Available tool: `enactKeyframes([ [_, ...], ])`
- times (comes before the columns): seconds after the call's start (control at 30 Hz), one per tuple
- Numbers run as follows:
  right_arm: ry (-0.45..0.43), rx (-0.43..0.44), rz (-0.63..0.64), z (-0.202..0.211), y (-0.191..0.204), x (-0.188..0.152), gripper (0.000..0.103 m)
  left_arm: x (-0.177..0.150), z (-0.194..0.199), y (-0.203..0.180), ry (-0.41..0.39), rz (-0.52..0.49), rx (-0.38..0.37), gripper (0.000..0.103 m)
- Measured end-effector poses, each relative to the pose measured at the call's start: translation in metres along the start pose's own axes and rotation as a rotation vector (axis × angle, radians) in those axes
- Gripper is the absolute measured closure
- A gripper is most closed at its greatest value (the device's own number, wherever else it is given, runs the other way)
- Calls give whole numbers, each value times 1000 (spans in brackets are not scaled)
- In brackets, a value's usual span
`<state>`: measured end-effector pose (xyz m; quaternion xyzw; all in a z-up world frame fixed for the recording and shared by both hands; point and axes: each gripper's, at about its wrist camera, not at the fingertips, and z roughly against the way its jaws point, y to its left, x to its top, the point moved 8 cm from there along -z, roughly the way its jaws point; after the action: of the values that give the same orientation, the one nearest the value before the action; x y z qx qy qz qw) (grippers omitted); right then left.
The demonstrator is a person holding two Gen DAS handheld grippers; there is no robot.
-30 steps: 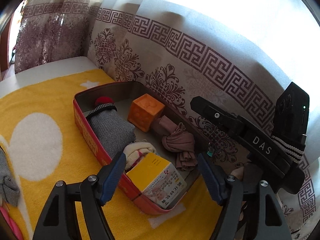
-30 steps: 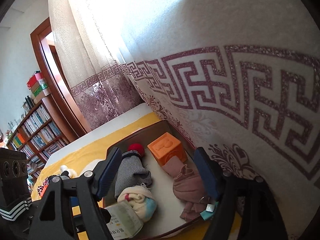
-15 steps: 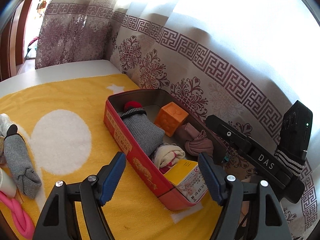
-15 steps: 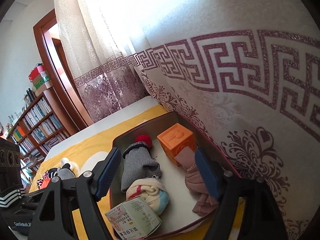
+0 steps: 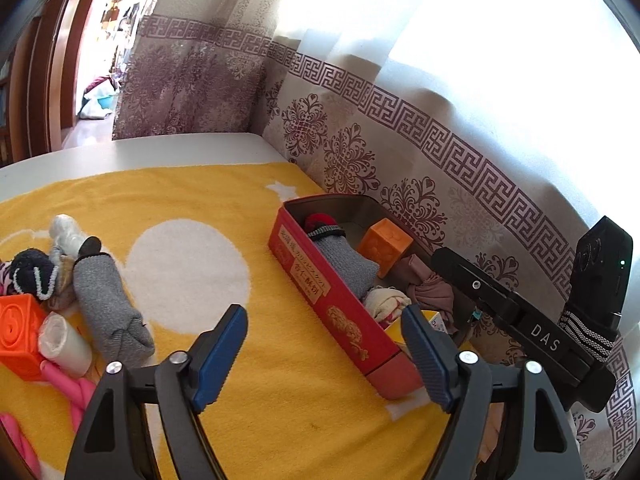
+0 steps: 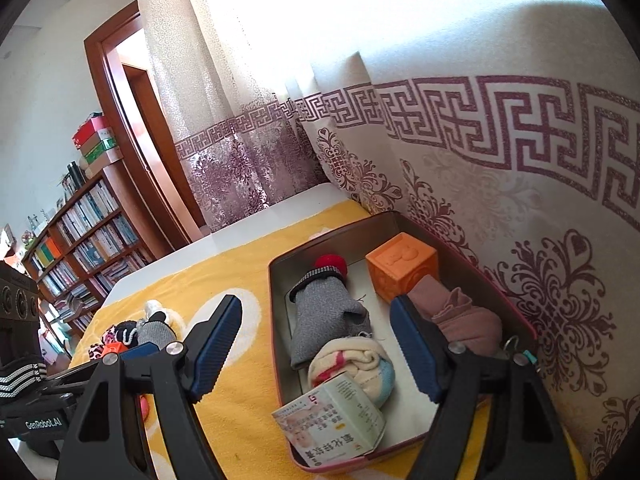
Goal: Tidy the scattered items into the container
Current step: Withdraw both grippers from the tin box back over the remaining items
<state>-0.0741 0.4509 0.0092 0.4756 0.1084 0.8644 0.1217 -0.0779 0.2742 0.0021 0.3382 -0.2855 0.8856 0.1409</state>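
A red tin box lies on the yellow blanket by the curtain. Inside it are a grey sock, an orange block, a pink cloth, a rolled cream sock and a small carton. My left gripper hovers before the box's near side, its jaws opening with nothing between them. My right gripper hangs open over the box, empty. To the left lie a second grey sock, another orange block, a white roll, a pink rope and a dark patterned sock.
A patterned curtain hangs close behind the box. The blanket has a big white circle between box and pile. A bookshelf and a wooden door frame stand at the far left.
The left gripper has pulled back and swung left, bringing the scattered pile into view, and its jaws have widened. The right gripper has drawn back slightly, showing more of the box.
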Motion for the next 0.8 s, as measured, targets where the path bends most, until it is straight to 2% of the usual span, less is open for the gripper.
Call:
enactKeyframes([
  [0.4,66,68,90,-21,65,-20,23,-16,62,81,-70,75,131,17],
  [0.8,157,149,184,-44,131,-35,23,-18,141,199,-150,233,339,17],
])
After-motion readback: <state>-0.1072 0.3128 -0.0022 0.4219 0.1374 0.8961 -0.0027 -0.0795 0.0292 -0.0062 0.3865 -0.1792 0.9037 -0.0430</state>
